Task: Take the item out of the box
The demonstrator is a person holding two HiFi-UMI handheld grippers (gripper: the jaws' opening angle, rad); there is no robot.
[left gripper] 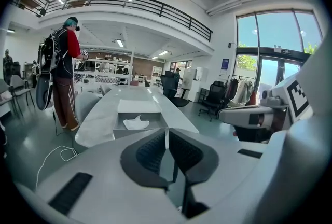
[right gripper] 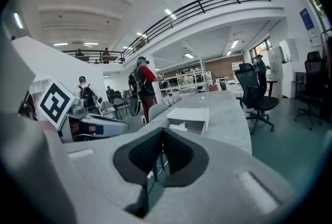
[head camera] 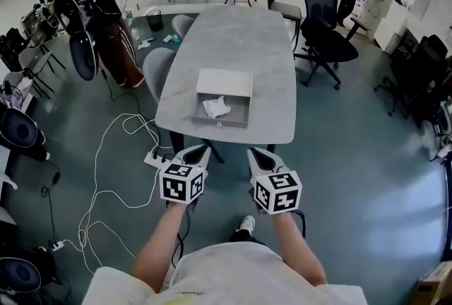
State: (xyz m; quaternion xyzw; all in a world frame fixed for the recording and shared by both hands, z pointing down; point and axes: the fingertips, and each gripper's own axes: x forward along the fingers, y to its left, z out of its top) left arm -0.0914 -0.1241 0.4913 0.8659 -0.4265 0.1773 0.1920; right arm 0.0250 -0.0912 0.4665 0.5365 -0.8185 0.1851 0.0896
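Standing just short of the table's (head camera: 233,35) near end, the person holds both tools out front, low and well clear of the tabletop. The left gripper (head camera: 200,150) has its pads pressed together on nothing, and the right gripper (head camera: 256,152) is likewise clenched and empty. By my reckoning the job has not properly begun: this is the approach, with nothing reached for yet.

The box (head camera: 220,122) sits on the table near that end, its near half open to the top and a white cover lying over the far half. Inside the open part lies the item (head camera: 215,107), a crumpled white thing, soft-looking, towards the left of the compartment. Nothing else shows in there.

Next, I'd judge, one tool must come forward over the open half, part its jaws, and dip in to pinch the white piece; the other could steady the box wall
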